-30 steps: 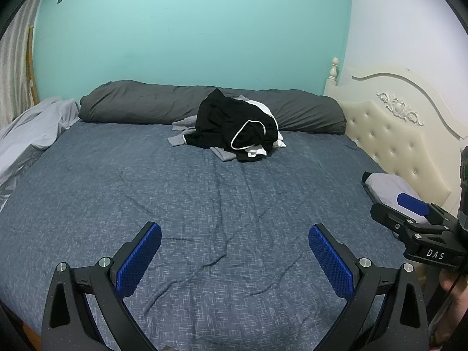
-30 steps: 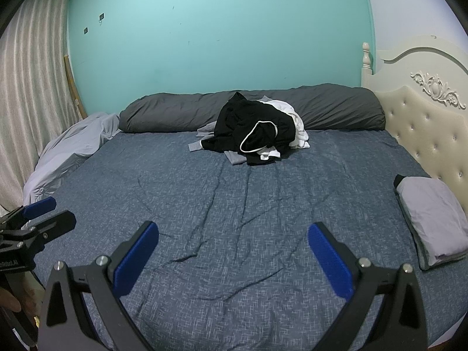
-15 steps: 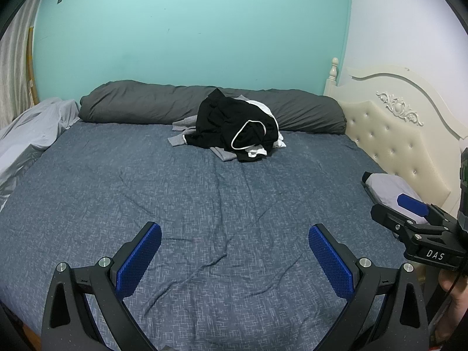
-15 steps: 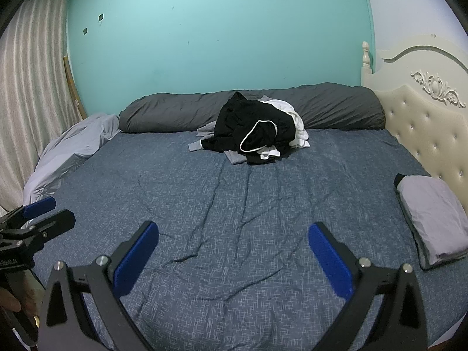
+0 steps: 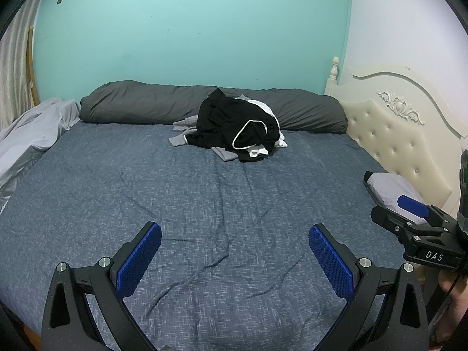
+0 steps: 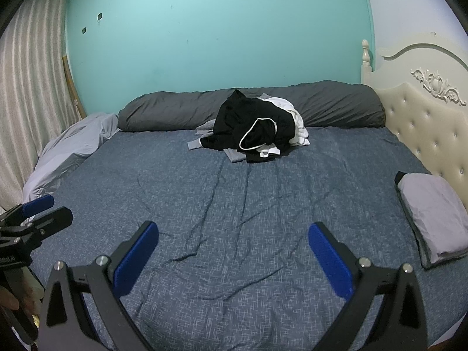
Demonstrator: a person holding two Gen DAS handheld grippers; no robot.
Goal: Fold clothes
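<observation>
While both hover over bed (image 5: 204,204), left gripper (image 5: 234,251) & right gripper (image 6: 234,248) fingers spread wide, holding nothing, clothes pile (image 5: 237,125) far back by pillow (image 5: 140,105).

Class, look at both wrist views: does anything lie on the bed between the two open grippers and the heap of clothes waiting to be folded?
Nothing visible does. Only bare, wrinkled bedspread separates the left gripper and right gripper from the clothes pile. The folded grey item lies off to the right, by the headboard.

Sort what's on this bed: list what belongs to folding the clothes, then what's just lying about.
For the job:
- pile of clothes, unfolded
- folded grey garment, by the headboard
- left gripper and right gripper, jaws open and empty

Just lying about:
- long dark pillow
- light grey bedding
- headboard
</observation>
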